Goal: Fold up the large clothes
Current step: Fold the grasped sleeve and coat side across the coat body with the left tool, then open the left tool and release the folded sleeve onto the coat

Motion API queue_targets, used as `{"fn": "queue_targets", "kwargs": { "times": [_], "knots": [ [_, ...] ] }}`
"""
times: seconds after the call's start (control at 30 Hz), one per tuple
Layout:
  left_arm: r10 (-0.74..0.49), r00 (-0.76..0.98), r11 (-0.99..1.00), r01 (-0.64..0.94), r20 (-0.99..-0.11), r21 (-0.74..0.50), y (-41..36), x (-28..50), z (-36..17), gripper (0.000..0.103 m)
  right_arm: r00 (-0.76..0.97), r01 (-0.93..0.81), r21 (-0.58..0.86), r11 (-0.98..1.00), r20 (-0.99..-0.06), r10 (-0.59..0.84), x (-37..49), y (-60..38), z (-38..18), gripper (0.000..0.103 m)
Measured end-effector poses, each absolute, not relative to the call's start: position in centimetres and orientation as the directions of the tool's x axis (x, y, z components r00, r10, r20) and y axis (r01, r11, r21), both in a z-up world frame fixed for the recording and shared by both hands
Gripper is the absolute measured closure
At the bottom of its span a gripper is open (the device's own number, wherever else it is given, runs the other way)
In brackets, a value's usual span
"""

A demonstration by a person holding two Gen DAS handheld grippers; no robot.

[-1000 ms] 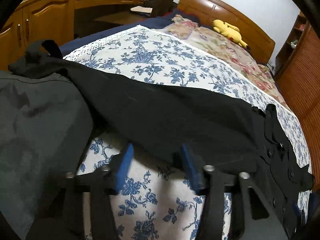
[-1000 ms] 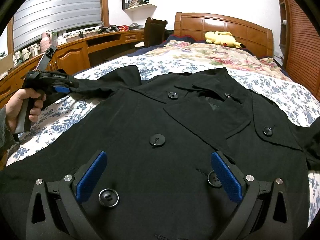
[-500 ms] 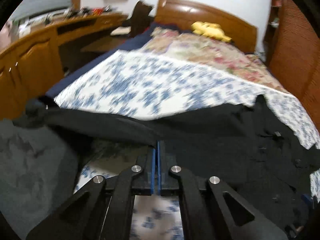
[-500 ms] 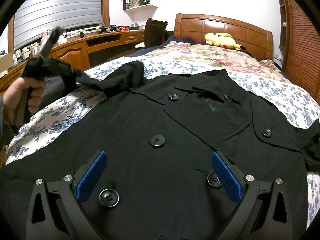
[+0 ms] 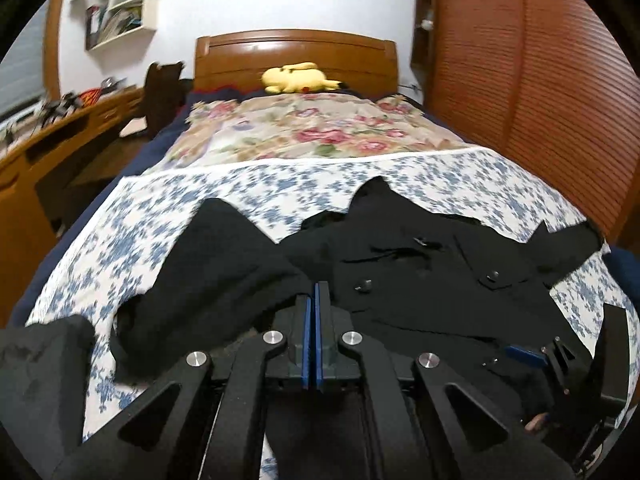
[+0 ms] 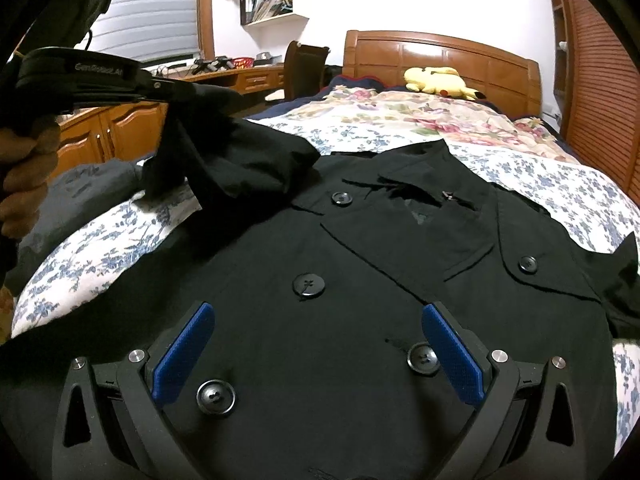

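while left tongs (image 5: pixel 311 300) pinch coat sleeve (image 6: pixel 240 160), right tongs (image 6: pixel 318 344) gape.

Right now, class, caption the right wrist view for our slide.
Open right gripper hovers over black buttoned coat on floral bedspread; shut left gripper lifts its sleeve.

My left gripper (image 5: pixel 312 296) is clamped tight, blue pads (image 5: pixel 306 340) nearly together, pinching black fabric, raised and level, with my left hand (image 6: pixel 24 176) fisted around its handle. My right gripper (image 6: pixel 316 344) is wide open, blue pads (image 6: pixel 184 354) far apart, held low and pointing forward.
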State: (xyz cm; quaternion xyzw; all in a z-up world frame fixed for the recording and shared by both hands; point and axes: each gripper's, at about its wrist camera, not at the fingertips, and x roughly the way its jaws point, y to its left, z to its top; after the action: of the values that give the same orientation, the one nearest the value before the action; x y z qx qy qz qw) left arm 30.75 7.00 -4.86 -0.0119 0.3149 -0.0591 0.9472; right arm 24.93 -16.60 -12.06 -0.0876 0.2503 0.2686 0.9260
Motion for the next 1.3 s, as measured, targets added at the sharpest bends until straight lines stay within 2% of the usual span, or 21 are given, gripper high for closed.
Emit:
{"fn": "queue_targets", "kwargs": {
  "times": [0.2,0.4,0.5,0.73,0.8,0.87,0.93,1.1,1.3],
  "knots": [
    [-0.13,0.8,0.986,0.166,-0.586,0.008,2.9,31.4,-3.4,0.101,0.729,-0.515,0.021,0.857,-0.515,0.451,24.2,-19.6,-10.8,0.0],
    [-0.139,0.787,0.973,0.222,-0.601,0.066,-1.4,32.2,-3.3,0.101,0.794,-0.417,0.017,0.909,-0.48,0.373,22.6,-25.7,-9.6,0.0],
    [-0.149,0.768,0.968,0.242,-0.623,0.067,-3.1,32.5,-4.3,0.101,0.793,-0.387,0.066,0.92,-0.485,0.369,22.0,-28.7,-9.8,0.0],
    [-0.163,0.745,0.973,0.231,-0.647,0.021,-3.9,30.7,-6.0,0.101,0.819,-0.342,0.075,0.937,-0.464,0.336,20.3,-30.9,-8.9,0.0],
    [-0.163,0.742,0.975,0.223,-0.65,0.009,-3.3,29.4,-6.0,0.095,0.808,-0.355,0.094,0.93,-0.47,0.355,20.1,-30.9,-9.1,0.0],
    [-0.195,0.744,0.973,0.229,-0.639,-0.031,-2.6,28.2,-5.7,0.08,0.797,-0.355,0.104,0.929,-0.486,0.359,20.0,-31.1,-9.5,0.0],
    [-0.214,0.749,0.972,0.226,-0.628,-0.061,-1.7,26.7,-5.2,0.074,0.791,-0.343,0.105,0.933,-0.503,0.348,20.2,-31.1,-9.6,0.0],
    [-0.208,0.776,0.975,0.214,-0.596,-0.062,0.9,23.8,-4.1,0.071,0.786,-0.332,0.058,0.941,-0.535,0.31,21.0,-29.6,-8.6,0.0],
    [-0.179,0.817,0.983,0.174,-0.549,-0.062,5.7,20.7,-3.1,0.069,0.777,-0.404,0.007,0.915,-0.525,0.347,21.6,-24.5,-6.0,0.0]
  ]
}}
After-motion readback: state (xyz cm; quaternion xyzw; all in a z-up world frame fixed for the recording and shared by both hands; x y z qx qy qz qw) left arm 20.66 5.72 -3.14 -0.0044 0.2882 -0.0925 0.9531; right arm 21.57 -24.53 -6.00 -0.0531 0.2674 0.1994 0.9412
